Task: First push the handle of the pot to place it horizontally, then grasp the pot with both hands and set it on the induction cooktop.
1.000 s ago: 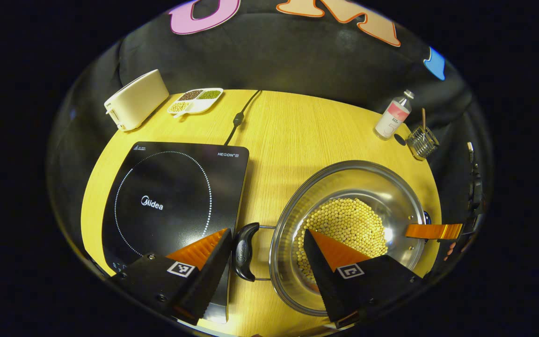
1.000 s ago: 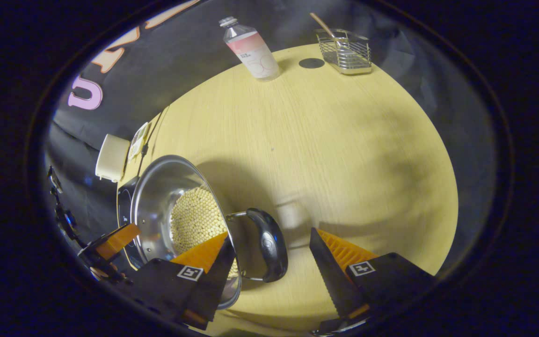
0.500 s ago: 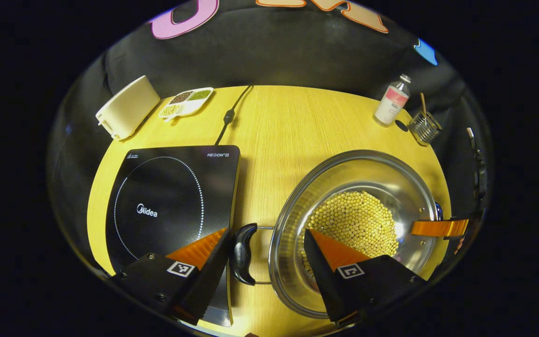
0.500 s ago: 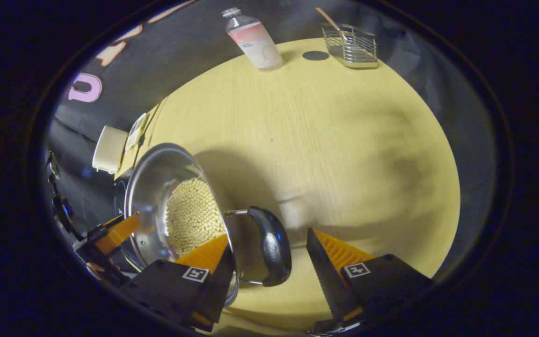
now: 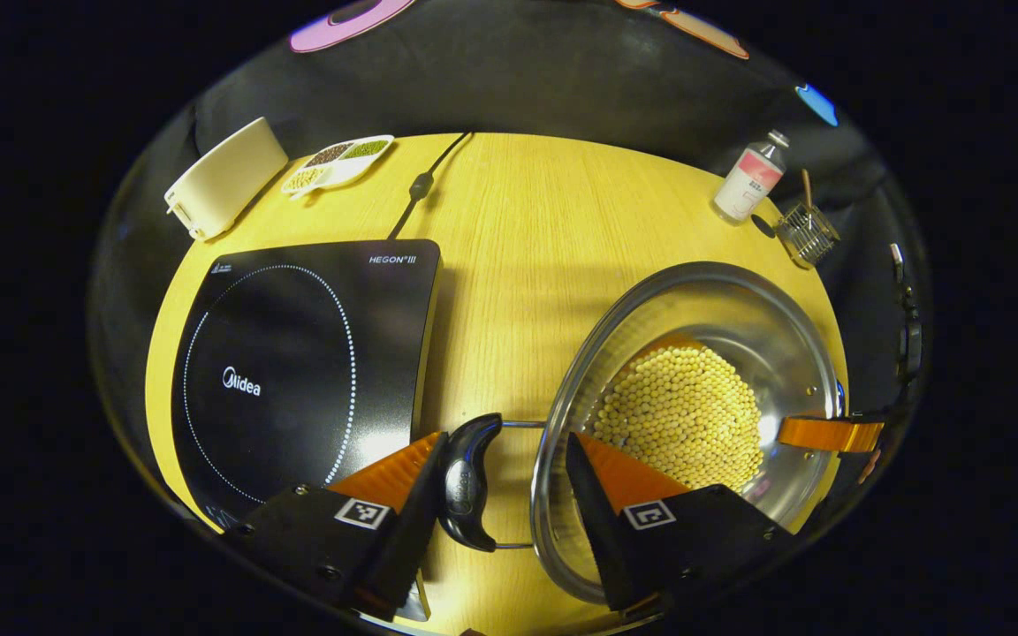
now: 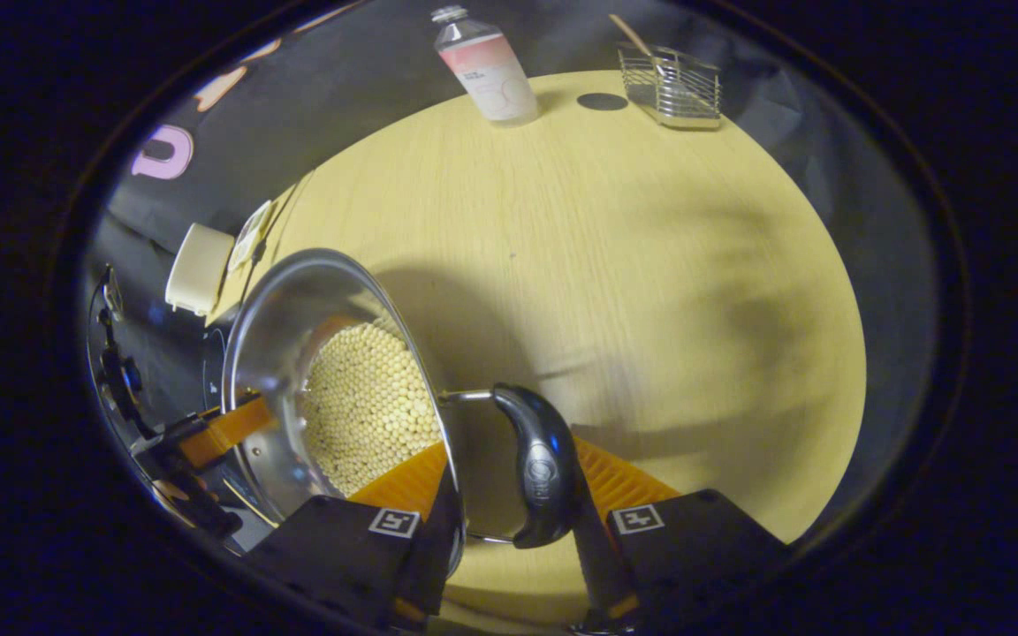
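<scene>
Table (image 5: 518, 230): wooden top across the middle of both views; it carries everything you work on.
Cooktop (image 5: 297, 353): induction cooktop lies flat at left centre of the left gripper view, bare, with nothing on it yet.
Pot (image 5: 703, 397): steel pot holding pale beans (image 5: 686, 415), lower right of the left gripper view, well apart from the cooktop; in the right gripper view it sits lower left (image 6: 297, 353).
Handles: both loop handles stick out sideways, so you can judge the pushing step done and the two-handed grasp in hand.
Left gripper (image 5: 500, 477): jaws parted around the near handle (image 5: 467, 481); one finger touches its outer edge, the other sits over the pot rim. Not clamped yet.
Right gripper (image 6: 518, 503): jaws narrowed around the far handle (image 6: 544, 468), close on both sides; whether both actually press you cannot tell here.
Next move: close your left jaws fully, confirm the right hold, then lift level and carry toward the cooktop's ring.
Risk: uneven lift likely tips the beans.
</scene>
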`<move>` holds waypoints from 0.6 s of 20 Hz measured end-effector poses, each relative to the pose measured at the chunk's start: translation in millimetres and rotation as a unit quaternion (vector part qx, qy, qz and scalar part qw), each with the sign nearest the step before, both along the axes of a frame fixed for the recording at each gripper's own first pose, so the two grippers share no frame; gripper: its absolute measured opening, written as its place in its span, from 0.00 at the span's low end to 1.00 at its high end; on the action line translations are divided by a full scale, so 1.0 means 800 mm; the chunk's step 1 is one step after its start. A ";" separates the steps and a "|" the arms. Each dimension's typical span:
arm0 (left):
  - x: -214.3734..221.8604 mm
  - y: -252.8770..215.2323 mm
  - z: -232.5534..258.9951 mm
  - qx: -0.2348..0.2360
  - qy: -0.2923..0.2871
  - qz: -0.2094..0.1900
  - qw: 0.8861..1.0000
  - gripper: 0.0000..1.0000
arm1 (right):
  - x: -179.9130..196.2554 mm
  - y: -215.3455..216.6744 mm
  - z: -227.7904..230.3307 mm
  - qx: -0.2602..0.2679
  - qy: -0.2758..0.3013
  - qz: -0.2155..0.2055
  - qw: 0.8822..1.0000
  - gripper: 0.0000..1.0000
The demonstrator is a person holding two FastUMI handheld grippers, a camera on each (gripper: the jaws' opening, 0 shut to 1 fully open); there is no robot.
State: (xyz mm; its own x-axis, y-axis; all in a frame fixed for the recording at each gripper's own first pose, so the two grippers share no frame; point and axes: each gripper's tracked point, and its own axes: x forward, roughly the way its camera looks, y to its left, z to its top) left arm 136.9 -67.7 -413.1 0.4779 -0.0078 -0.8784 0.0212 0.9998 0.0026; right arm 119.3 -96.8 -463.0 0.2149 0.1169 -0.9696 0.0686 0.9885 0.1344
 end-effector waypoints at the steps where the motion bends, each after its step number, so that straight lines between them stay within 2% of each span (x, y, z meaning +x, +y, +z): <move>1: 0.002 0.000 0.001 -0.002 0.000 -0.005 1.000 0.75 | 0.002 0.000 -0.001 -0.005 0.000 0.002 1.000 0.59; 5: -0.001 -0.002 0.001 -0.006 0.004 -0.012 1.000 0.72 | 0.004 -0.003 -0.002 -0.015 -0.006 -0.001 1.000 0.55; 7: -0.003 -0.002 0.001 -0.011 0.008 -0.004 1.000 0.70 | 0.004 -0.004 0.004 -0.019 -0.012 -0.005 1.000 0.55; 9: -0.009 -0.004 -0.002 -0.023 0.014 0.007 1.000 0.69 | 0.008 -0.005 0.006 -0.023 -0.018 -0.006 1.000 0.51; 10: -0.013 -0.005 -0.002 -0.028 0.018 0.011 0.999 0.69 | 0.006 -0.005 0.006 -0.026 -0.019 -0.003 0.999 0.51; 11: -0.017 -0.006 -0.001 -0.031 0.022 0.015 0.999 0.69 | 0.005 -0.007 0.008 -0.027 -0.018 -0.002 0.999 0.58; 12: -0.021 -0.008 0.000 -0.033 0.024 0.017 0.999 0.69 | 0.004 -0.008 0.010 -0.028 -0.020 -0.001 0.999 0.51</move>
